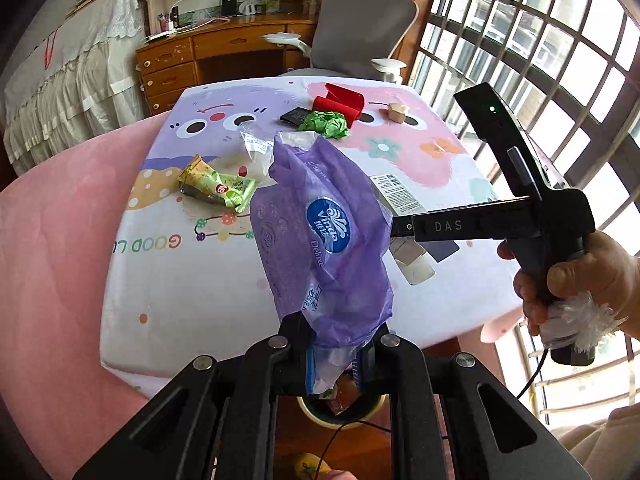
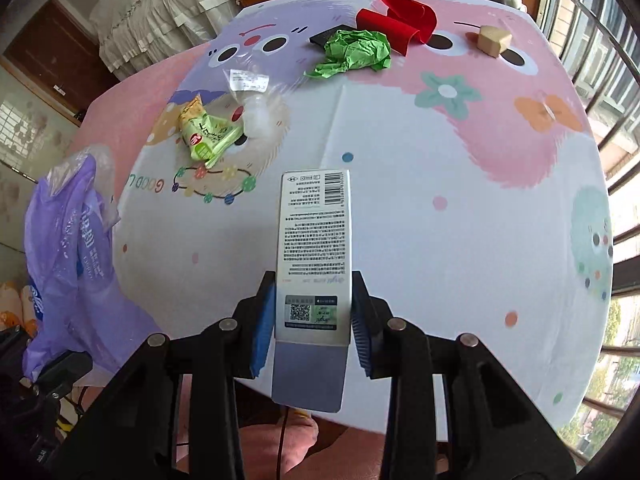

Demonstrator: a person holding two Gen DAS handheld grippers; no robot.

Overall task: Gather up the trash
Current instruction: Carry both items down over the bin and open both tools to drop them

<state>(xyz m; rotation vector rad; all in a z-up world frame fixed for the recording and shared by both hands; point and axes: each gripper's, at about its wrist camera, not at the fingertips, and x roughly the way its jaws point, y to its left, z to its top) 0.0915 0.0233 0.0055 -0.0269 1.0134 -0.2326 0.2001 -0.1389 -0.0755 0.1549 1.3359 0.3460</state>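
Purple plastic bag [image 1: 324, 240] hangs pinched in your left gripper [image 1: 334, 354], jaws closed, above the bin [image 1: 340, 410] for dropping. Your right gripper [image 2: 312, 320] clamps the white box [image 2: 314, 248] at the tabletop [image 2: 440, 240] edge, lifting it clear.

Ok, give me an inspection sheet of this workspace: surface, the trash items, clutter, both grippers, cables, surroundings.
Surface: table under a cartoon-print cloth, partly cleared.
Job's things: purple Vinda wrapper and white carton held; green snack packet, clear plastic bag, crumpled green paper, red card piece, small tan box, dark flat packet lie on the cloth.
Clutter: bin below the table edge, already holding trash.
Grippers: left gripper shut on the wrapper; right gripper closed on the carton's sides.
Cables: thin black cable hangs from the right handle.
Surroundings: wooden desk, grey chair, barred window.
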